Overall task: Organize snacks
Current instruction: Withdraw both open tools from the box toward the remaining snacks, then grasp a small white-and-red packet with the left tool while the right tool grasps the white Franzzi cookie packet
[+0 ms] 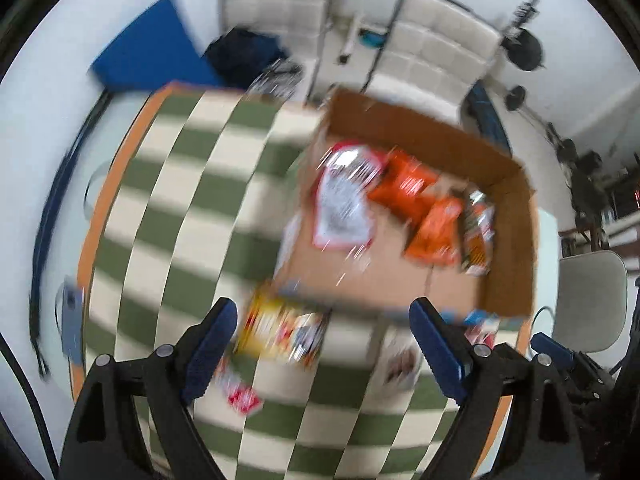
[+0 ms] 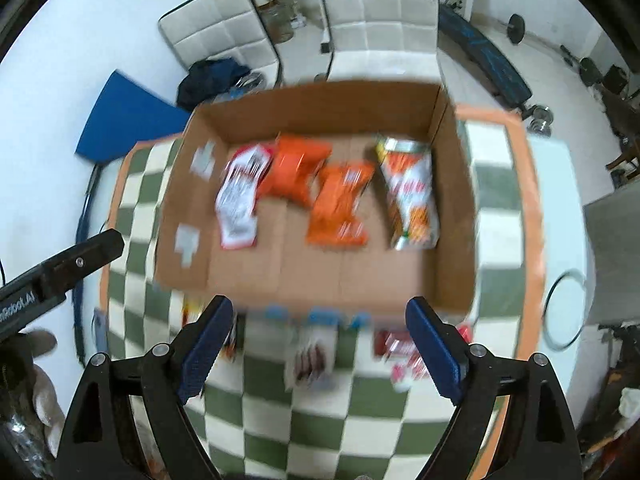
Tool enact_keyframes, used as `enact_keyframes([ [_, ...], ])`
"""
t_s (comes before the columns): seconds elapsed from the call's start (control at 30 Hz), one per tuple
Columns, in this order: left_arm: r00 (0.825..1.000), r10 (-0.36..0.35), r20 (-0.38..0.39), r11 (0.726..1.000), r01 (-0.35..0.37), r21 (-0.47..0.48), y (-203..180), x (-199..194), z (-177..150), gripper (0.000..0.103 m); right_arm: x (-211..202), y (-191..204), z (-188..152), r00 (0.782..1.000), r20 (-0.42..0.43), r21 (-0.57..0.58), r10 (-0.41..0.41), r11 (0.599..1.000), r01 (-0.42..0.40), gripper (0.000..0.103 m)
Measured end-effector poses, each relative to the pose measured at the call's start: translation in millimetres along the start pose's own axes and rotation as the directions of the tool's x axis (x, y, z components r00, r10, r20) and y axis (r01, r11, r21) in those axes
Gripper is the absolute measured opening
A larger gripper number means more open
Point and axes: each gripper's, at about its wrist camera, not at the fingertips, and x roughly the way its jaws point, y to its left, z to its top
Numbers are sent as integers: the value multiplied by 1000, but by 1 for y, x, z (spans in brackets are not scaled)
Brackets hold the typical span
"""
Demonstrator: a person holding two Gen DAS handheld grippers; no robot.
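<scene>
An open cardboard box (image 2: 454, 208) stands on the green-and-cream checked table (image 2: 360, 432). Inside it lie a white-and-red bag (image 2: 240, 204), two orange bags (image 2: 298, 172) (image 2: 340, 208) and a colourful bag (image 2: 412, 196). Loose packets lie on the cloth in front of the box: a pale one (image 2: 312, 356) and a red one (image 2: 404, 356). My right gripper (image 2: 318, 302) hangs above them, open and empty. My left gripper (image 1: 323, 306) is open and empty above a yellow packet (image 1: 276, 332), with a small red packet (image 1: 244, 398) nearby. The box (image 1: 512, 240) sits to its right. Both views are blurred.
The table has an orange edge (image 2: 534, 208). Beyond it on the white floor are padded white chairs (image 2: 380, 12), a blue mat (image 2: 120, 120), a dark bag (image 2: 212, 76), a bench and weights (image 2: 484, 60). A hand (image 2: 44, 400) holds the left gripper's body (image 2: 60, 268).
</scene>
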Motion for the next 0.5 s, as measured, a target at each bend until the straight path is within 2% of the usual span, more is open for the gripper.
enact_keyframes([
  [0.1, 997, 4, -80, 997, -10, -71, 38, 24, -28, 88, 25, 2, -37, 998, -60, 24, 32, 999, -30, 91],
  [0.2, 982, -11, -187, 985, -21, -171, 80, 64, -49, 88, 55, -7, -58, 992, -118, 72, 48, 997, -40, 91],
  [0.27, 974, 1, -225, 975, -51, -216, 101, 84, -62, 88, 78, -13, -67, 987, -152, 109, 48, 994, -32, 91],
  [0.37, 958, -19, -287, 956, -67, -285, 125, 119, -76, 88, 103, -18, -73, 982, -186, 129, 32, 992, -8, 91],
  [0.5, 941, -41, -335, 940, -77, -332, 139, 150, -85, 88, 126, -17, -72, 976, -216, 128, 18, 992, 10, 91],
])
